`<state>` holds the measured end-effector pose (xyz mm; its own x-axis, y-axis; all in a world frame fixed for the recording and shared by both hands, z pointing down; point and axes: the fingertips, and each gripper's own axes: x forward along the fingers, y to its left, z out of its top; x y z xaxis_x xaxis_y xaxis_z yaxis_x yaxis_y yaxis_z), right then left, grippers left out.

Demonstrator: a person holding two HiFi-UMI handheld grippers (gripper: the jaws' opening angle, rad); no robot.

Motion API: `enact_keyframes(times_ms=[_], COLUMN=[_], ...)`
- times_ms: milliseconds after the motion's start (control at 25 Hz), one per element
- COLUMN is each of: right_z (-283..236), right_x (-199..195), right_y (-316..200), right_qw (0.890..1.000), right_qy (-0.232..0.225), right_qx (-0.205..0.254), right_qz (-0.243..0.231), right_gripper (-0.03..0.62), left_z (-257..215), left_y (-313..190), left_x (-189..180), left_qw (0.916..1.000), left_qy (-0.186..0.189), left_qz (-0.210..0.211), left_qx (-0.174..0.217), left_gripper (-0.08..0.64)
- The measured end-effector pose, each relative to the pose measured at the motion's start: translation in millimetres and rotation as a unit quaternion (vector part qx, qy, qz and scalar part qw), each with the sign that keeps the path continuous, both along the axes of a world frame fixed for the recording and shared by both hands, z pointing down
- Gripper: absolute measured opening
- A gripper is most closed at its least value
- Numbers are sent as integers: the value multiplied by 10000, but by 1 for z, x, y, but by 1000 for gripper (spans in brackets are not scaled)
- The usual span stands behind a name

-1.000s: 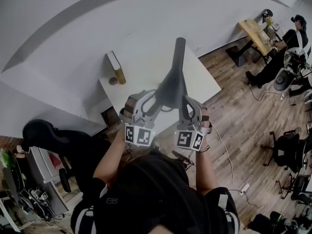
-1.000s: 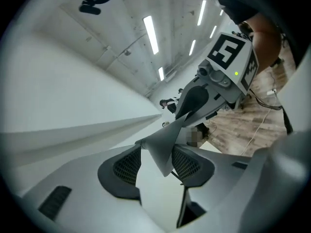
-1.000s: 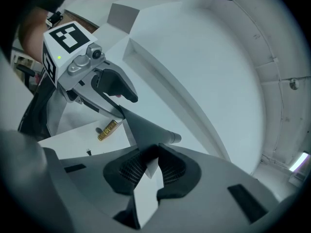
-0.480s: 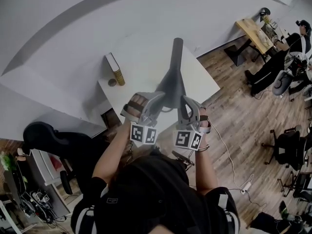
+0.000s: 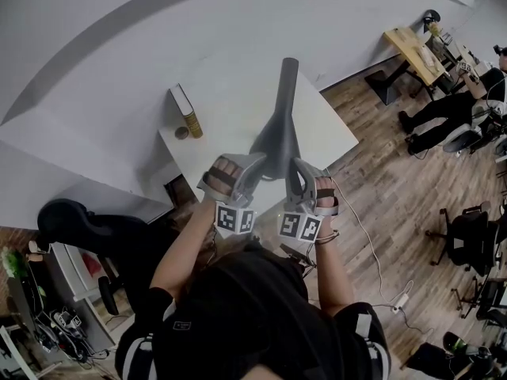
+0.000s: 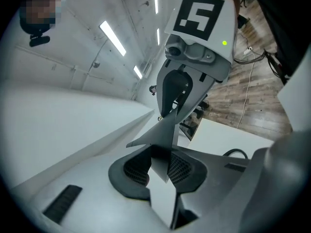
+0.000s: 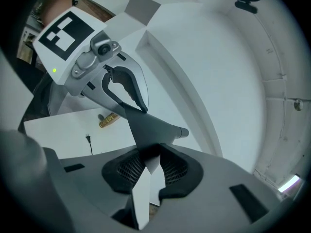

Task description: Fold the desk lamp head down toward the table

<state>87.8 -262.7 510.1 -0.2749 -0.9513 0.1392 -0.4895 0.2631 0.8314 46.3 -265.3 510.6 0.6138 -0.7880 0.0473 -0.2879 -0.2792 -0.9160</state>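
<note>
Ceiling strip lights shine brightly; fisheye edges darken, perhaps blurred.

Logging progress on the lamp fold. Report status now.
Left claw clamped on lamp head. Right claw jaws opening, lamp head between them. Book on table corner, off to the side.

I'm seeing the lamp blocking the middle of the bench; a book and a gold tube are crowding its far left corner, while the right side is lying bare.

Black short-sleeved top — white sleeve stripes
</note>
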Motion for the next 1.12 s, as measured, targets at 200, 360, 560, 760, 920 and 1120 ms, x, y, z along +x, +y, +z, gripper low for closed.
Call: enact_keyframes(times_ms=[200,360,560,760,920,1120], right_z=[13,25,42,56,64,76], right_x=[2,2,4,6,7,8], right_y=[-3,-6,-12,-18,-23,-30], right_qw=[9998,9991,9969,9947,9937,9927], right_qy=[145,386,729,939,997,1062], right_qx=[109,186,288,419,501,557], right_qz=[-18,-28,-29,9,46,87], right_gripper=[106,114,126,135,141,147], left_z=[13,24,41,56,65,74], left_y=[-3,-7,-12,-19,-24,-30], left_x=[2,2,4,6,7,9], left_qw=[9998,9992,9978,9959,9936,9935], left_qy=[-22,-102,-131,-174,-289,-291], left_qz=[-68,-111,-175,-265,-370,-432], left_qx=[203,375,624,850,1029,1013], left_gripper=[86,89,97,104,108,120])
